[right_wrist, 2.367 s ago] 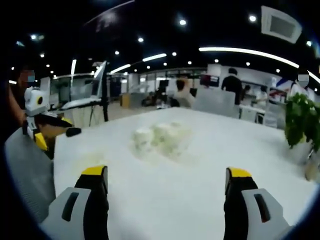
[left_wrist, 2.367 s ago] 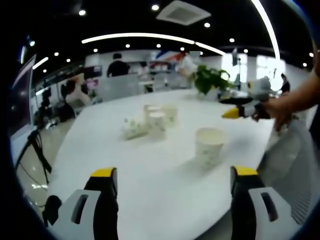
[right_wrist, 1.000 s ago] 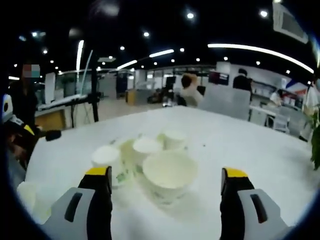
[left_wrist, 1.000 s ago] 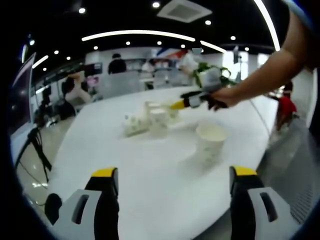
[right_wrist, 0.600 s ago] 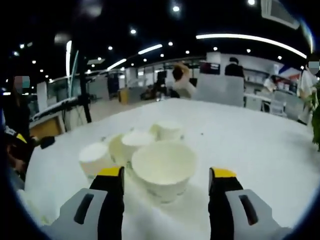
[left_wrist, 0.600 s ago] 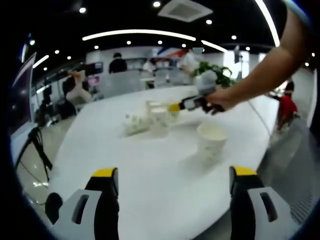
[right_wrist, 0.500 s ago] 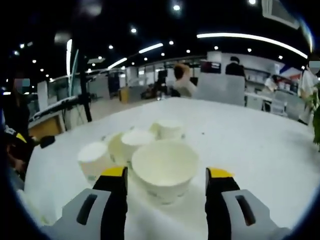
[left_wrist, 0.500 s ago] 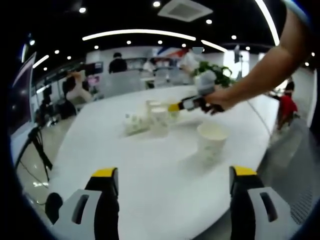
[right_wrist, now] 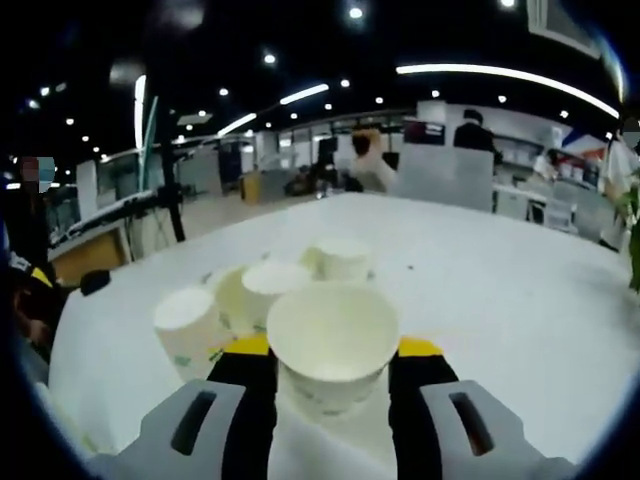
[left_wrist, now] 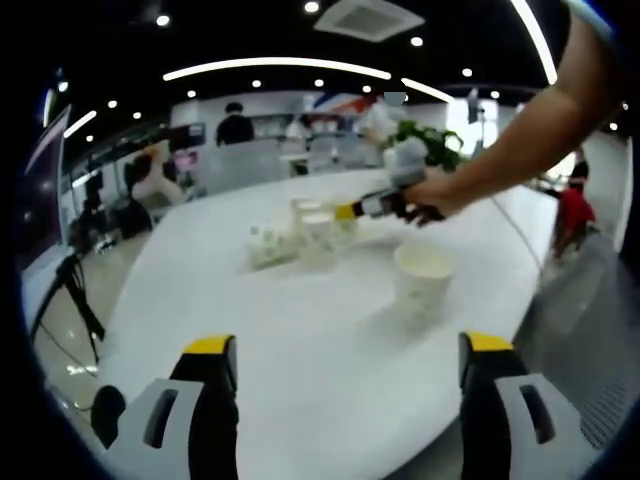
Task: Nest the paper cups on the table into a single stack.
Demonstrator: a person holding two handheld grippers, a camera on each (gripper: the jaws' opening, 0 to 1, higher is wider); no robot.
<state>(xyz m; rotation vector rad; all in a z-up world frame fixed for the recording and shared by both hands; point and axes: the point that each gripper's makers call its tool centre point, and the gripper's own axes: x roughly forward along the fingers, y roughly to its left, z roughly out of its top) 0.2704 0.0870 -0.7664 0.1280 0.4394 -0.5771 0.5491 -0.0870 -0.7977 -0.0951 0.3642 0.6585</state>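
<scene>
- Closing in: since half a second ago the right gripper has drawn its jaws together, and they now press both sides of the nearest paper cup on the white table
- Behind it, three more cups cluster close together
- Left gripper hovers with jaws spread wide, holding nothing
- A lone cup stands upright ahead of it, apart from the cluster
- Potted plant at the far edge
</scene>
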